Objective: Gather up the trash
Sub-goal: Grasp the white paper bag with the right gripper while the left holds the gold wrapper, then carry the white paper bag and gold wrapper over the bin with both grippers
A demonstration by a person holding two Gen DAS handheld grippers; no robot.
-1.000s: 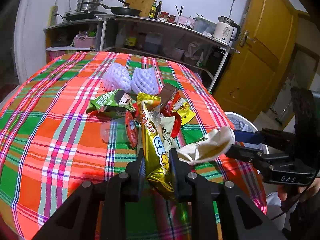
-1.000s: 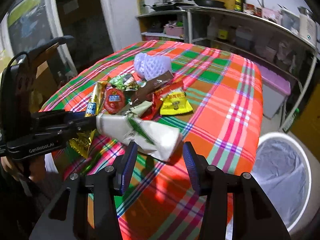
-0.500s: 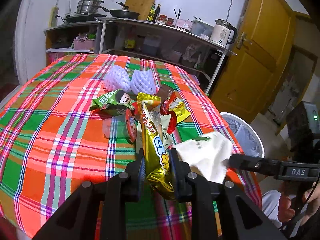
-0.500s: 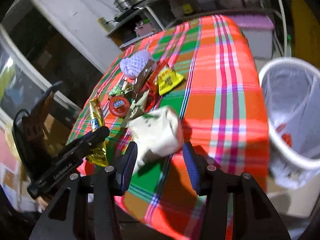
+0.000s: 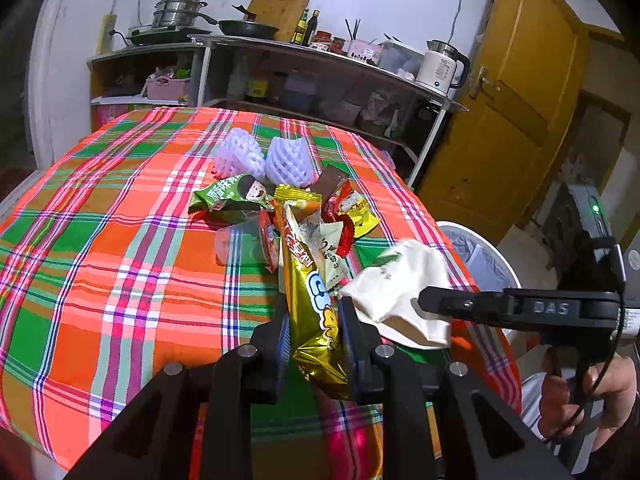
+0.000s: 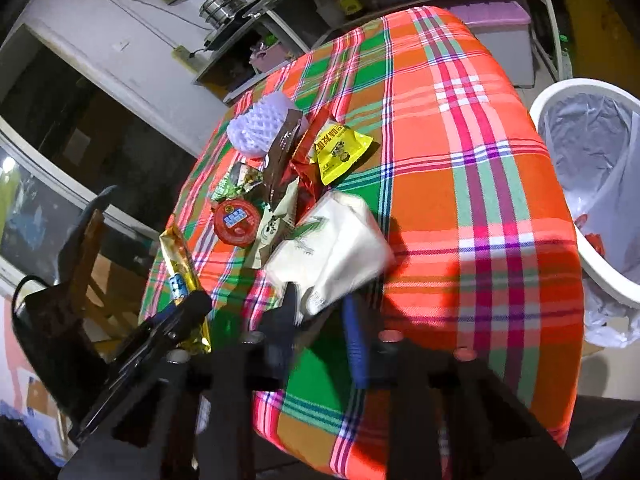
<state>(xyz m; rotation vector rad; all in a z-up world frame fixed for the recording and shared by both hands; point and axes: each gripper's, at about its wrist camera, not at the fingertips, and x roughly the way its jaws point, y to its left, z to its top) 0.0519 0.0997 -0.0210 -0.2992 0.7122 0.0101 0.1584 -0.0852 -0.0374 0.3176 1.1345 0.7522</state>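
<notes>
My left gripper (image 5: pixel 314 328) is shut on a gold snack wrapper (image 5: pixel 314 300) and holds it upright above the table's near edge. My right gripper (image 6: pixel 322 312) is shut on a crumpled white wrapper (image 6: pixel 332 244), which also shows in the left wrist view (image 5: pixel 400 292). A pile of trash lies mid-table: a green packet (image 5: pixel 232 196), a plastic cup with a red lid (image 5: pixel 248 244), a yellow packet (image 6: pixel 338 152), a brown wrapper (image 6: pixel 282 148) and two white foam nets (image 5: pixel 264 158). A white trash bin (image 6: pixel 592 184) with a liner stands on the floor right of the table.
The round table has an orange and green plaid cloth (image 5: pixel 100 240). A metal shelf (image 5: pixel 312 76) with pots, bottles and a kettle stands behind it. A yellow door (image 5: pixel 508 120) is at the right. A wooden chair (image 6: pixel 88 252) stands by the table's left side.
My right gripper has closed on the white wrapper and lifted it, turning toward the bin side. My left gripper keeps its hold on the gold wrapper and has hardly moved.
</notes>
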